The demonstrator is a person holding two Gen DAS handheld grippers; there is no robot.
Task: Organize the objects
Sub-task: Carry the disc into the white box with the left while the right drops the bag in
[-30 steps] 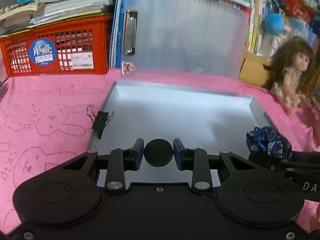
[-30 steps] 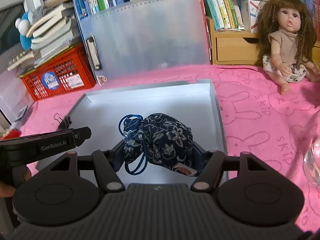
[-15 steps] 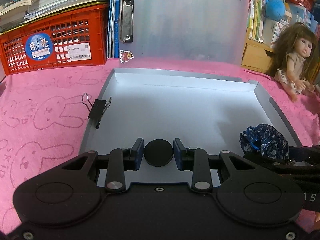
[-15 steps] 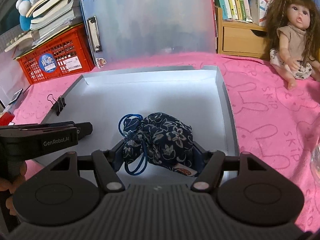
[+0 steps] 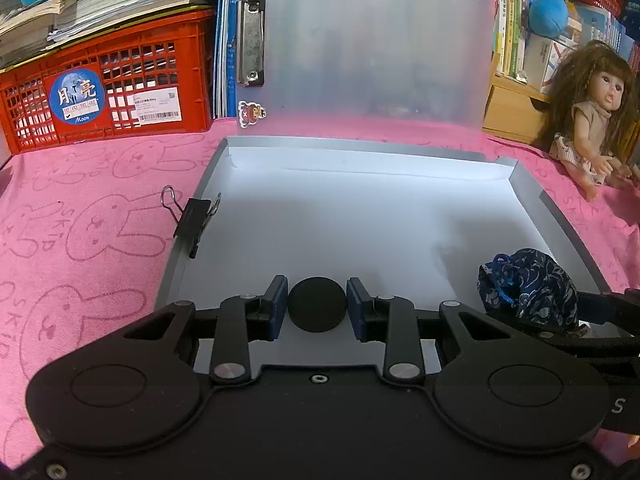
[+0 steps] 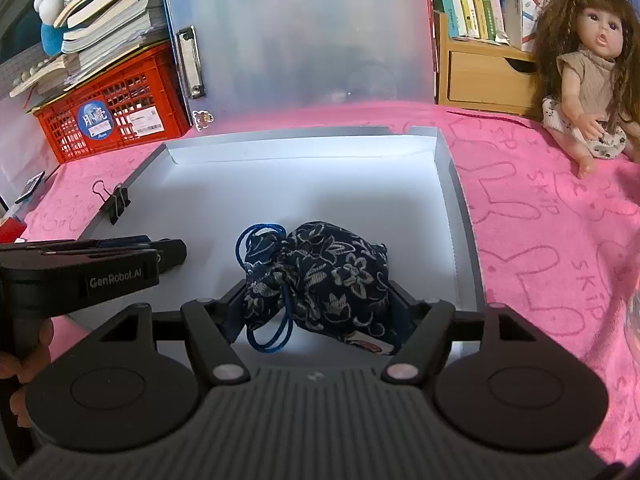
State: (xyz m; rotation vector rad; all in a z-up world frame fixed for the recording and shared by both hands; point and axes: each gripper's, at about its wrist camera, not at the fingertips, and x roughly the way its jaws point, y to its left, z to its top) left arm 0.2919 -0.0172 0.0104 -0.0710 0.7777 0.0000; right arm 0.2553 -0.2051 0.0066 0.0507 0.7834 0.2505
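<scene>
Both grippers have come lower over the grey tray (image 6: 460, 208) since the earlier frames, and the right gripper (image 6: 320, 312) has just been easing its jaws apart with the navy floral drawstring pouch (image 6: 320, 276) between them. The pouch now sits low in the tray's near right part, its blue cord (image 6: 256, 240) looping out to the left; whether the pads press on it is hard to tell, and it looks released or nearly so — this placement reads as close to done.

In the left wrist view the left gripper (image 5: 317, 310) is clamped on a small black disc (image 5: 317, 310), held over the tray's near edge and not yet set down.

Most of the tray floor lies bare ahead of both grippers, so the disc has plenty of room. A black binder clip (image 5: 192, 226) rides the tray's left rim, well apart from the disc, and the clear clipboard (image 5: 368, 52) stands upright just behind the far wall. The pouch lies near the right wall, and the two grippers sit close side by side — the tightest spot for any withdrawal.
</scene>
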